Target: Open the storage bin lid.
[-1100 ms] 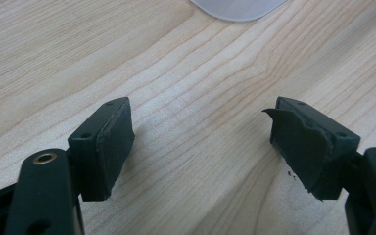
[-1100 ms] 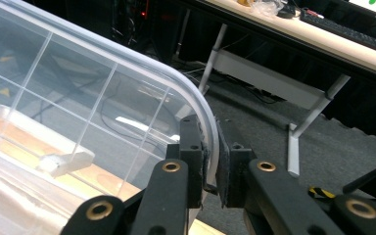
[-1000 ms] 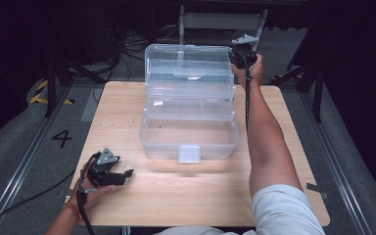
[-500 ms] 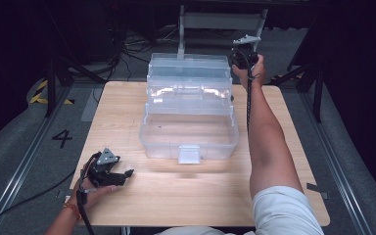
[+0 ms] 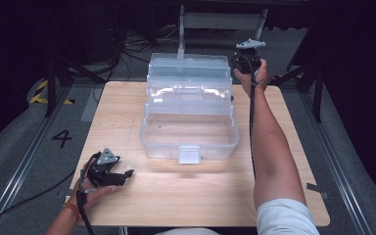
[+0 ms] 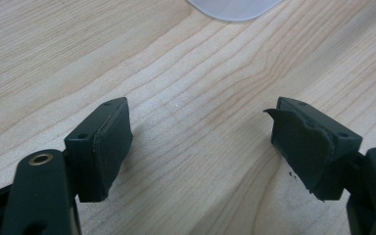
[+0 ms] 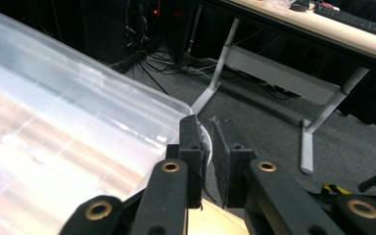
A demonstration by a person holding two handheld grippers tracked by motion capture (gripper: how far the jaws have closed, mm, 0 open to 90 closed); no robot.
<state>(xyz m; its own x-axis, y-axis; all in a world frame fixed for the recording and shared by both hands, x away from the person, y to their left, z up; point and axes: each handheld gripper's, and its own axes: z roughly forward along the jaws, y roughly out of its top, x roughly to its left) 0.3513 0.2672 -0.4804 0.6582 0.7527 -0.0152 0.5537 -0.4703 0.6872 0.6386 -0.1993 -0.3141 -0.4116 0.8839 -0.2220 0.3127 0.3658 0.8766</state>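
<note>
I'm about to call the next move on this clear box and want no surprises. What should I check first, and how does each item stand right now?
1. Right claw shut at the far right corner of the clear plastic tiered toolbox: ok.
2. Toolbox rim actually pinched between its jaws: cannot tell.
3. Left claw open with nothing in it: ok.
4. Left claw apart from the toolbox, low over the light wooden table: ok.
5. Toolbox open, trays stepped back: ok.
</note>
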